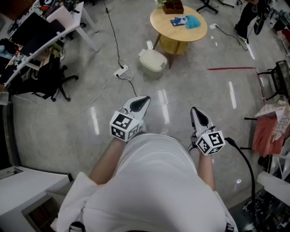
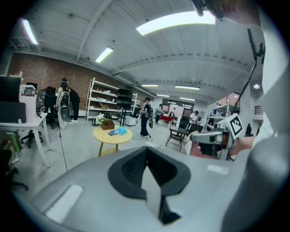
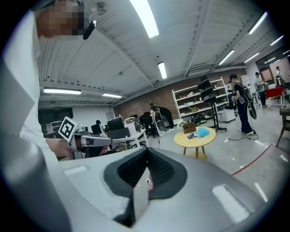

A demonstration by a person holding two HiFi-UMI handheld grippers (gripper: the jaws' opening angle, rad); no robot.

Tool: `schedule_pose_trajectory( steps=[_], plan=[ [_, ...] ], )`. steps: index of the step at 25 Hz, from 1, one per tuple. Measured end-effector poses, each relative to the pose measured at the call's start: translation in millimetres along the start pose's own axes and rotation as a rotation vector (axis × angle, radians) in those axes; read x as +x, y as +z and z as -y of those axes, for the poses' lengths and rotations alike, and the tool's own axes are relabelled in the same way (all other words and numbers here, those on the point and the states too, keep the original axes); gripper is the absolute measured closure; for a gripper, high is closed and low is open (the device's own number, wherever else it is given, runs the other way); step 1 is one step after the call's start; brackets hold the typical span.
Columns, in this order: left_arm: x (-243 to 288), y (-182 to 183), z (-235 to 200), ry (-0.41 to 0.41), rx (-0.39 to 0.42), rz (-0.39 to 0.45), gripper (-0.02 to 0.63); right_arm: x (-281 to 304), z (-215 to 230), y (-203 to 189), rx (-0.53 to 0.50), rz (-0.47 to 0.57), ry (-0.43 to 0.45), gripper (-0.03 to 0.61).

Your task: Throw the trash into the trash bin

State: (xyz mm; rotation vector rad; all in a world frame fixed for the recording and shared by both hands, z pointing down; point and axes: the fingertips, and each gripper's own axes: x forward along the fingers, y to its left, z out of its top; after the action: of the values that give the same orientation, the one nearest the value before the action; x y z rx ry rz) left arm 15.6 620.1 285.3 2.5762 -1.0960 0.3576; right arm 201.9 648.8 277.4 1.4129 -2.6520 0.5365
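A beige lidded trash bin (image 1: 152,62) stands on the floor beside a round yellow table (image 1: 179,31). On the table lie a crumpled blue piece (image 1: 193,21), a flat blue item (image 1: 178,21) and a wooden box (image 1: 173,7). My left gripper (image 1: 141,100) and right gripper (image 1: 195,111) are held side by side in front of my body, well short of the bin. Both are shut with nothing between the jaws. The left gripper view shows its closed jaws (image 2: 147,152) and the table (image 2: 112,134) far off. The right gripper view shows the same: closed jaws (image 3: 147,154), table (image 3: 195,137).
A power strip (image 1: 121,71) with cables lies on the floor left of the bin. A white desk (image 1: 54,27) and a black office chair (image 1: 45,81) stand at the left. A red tape line (image 1: 231,69) marks the floor; a chair with red cloth (image 1: 269,129) stands at the right.
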Motion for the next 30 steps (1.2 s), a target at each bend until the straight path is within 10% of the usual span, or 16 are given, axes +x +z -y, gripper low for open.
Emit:
schedule_pose_trajectory(
  steps=[30],
  plan=[
    [55.5,9.0,-7.5,0.069,0.009,-0.025,0.611,3.8,70.4,-5.1,-0.034,-0.065,0.000,0.577]
  ],
)
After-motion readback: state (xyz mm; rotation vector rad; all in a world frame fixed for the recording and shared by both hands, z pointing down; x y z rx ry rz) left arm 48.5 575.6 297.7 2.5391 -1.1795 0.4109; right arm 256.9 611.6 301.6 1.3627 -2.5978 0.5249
